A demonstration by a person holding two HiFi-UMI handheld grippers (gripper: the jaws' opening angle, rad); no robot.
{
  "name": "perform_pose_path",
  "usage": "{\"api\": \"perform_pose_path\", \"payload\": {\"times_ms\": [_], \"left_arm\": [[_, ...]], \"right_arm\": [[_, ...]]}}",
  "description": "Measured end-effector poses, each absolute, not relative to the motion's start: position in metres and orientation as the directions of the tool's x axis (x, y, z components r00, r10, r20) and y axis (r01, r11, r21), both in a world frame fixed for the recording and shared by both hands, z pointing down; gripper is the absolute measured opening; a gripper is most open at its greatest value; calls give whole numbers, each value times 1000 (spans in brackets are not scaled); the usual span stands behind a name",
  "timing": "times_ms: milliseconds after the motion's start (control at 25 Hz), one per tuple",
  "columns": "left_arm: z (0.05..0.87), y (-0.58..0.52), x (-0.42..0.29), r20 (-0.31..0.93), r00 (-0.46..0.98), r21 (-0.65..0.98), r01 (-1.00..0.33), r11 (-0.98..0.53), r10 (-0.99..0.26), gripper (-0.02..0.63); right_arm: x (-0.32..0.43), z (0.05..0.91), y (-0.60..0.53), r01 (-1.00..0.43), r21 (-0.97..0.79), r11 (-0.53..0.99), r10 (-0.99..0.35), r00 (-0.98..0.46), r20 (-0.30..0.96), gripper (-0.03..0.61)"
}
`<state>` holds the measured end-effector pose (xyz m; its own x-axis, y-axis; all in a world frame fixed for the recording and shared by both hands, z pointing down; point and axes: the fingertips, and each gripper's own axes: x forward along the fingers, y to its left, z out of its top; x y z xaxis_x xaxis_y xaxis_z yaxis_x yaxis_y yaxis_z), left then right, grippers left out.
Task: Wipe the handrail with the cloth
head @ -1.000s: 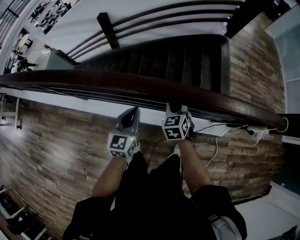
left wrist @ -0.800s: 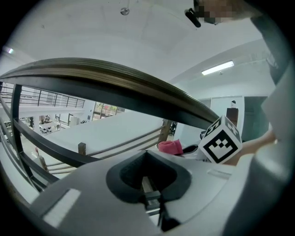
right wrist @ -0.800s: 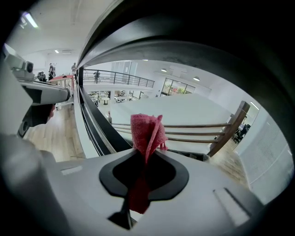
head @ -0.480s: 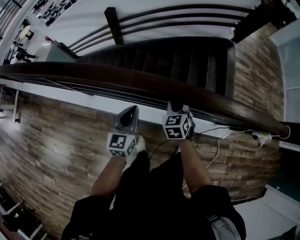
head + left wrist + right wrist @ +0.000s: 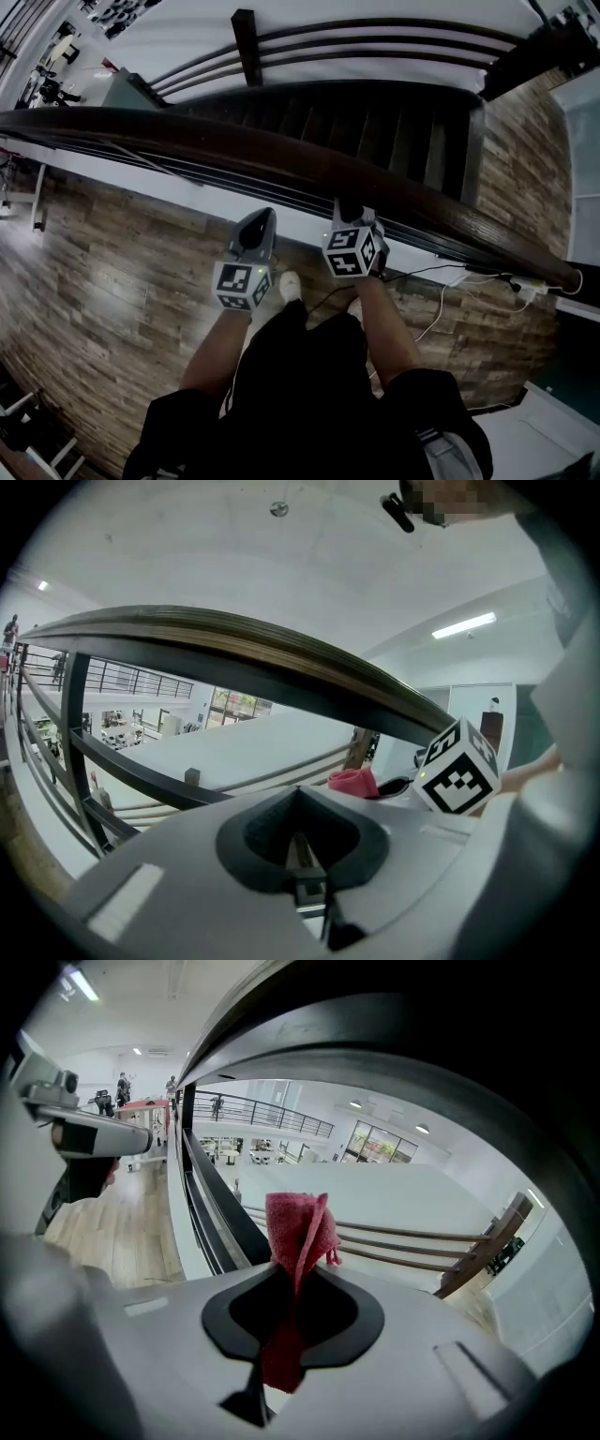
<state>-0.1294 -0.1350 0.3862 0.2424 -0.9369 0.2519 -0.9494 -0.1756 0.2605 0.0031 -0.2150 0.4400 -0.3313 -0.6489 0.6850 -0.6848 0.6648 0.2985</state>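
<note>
In the lower middle of the head view, the person's forearms reach up the frame to the two grippers, and a white shoe [image 5: 291, 285] shows between them. The left gripper [image 5: 262, 221] has its jaws pressed together on nothing; it sits just short of the handrail [image 5: 281, 148] and does not touch it. Just to its right, the right gripper [image 5: 349, 212] pinches the red cloth [image 5: 298, 1234], which stands up folded above the jaws. Its tip lies at the handrail's near edge. Whether the cloth presses on the wood cannot be told. The dark handrail crosses the frame from upper left to lower right, and beyond it a dark staircase [image 5: 375, 117] descends. Against a second ago, the grippers keep nearly the same places. The staircase and the post [image 5: 247, 42] at the top have shifted rightward, and the shoe has appeared.
</note>
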Motion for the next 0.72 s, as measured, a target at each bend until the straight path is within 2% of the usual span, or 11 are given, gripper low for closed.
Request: {"api": "perform_pose_path", "payload": {"times_ms": [520,720], "left_arm": [[387,-129,-158,276,152,242,-967,-84,-949,0],[390,-130,-175,298,74,234,-972,-3,-952,0]], "right_arm": [[-38,442,-218,-600,295,744,-601,-407,688,40],[-60,447,-209,-512,299,805,-550,-456,699,40]]}}
